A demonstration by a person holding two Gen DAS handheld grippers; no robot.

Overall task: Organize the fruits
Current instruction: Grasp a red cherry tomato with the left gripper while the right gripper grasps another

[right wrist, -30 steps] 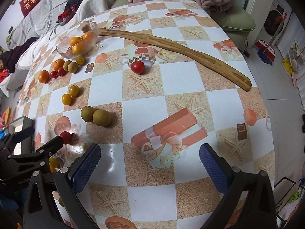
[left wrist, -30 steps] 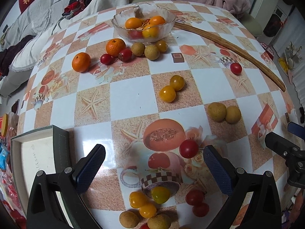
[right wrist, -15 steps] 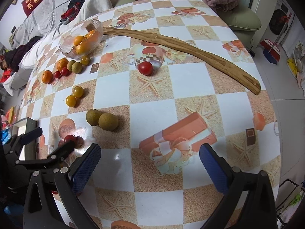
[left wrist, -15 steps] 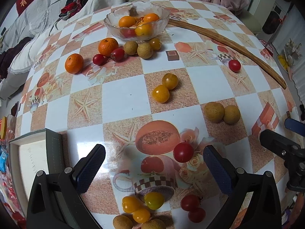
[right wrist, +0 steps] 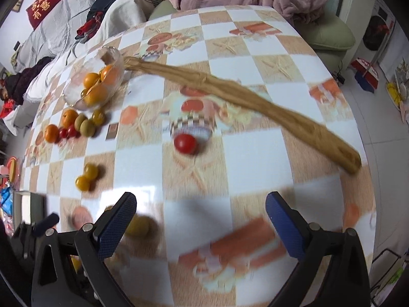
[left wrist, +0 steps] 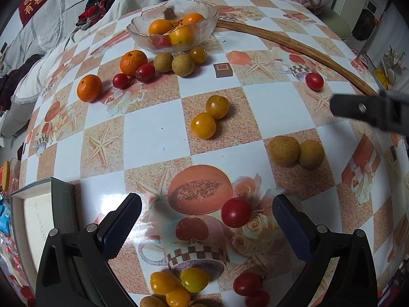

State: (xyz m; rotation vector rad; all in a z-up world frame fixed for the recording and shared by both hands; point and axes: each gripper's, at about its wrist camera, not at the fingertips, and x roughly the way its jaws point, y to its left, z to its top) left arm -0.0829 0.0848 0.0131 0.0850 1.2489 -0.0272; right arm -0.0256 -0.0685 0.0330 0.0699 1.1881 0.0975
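The left gripper (left wrist: pixel 205 226), fingers spread and empty, has crept forward so the red cherry tomato (left wrist: pixel 236 212) now sits between its pads, ready to pinch; the right gripper (right wrist: pixel 200 226), likewise spread, has swung toward the lone tomato (right wrist: pixel 185 143); motion blur smears its view; the glass bowl (left wrist: pixel 202 35) waits far off.

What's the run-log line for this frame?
left gripper: open, empty, red cherry tomato lies between its fingers | right gripper: open, empty, blurred | glass bowl: partly filled | most fruit loose on table
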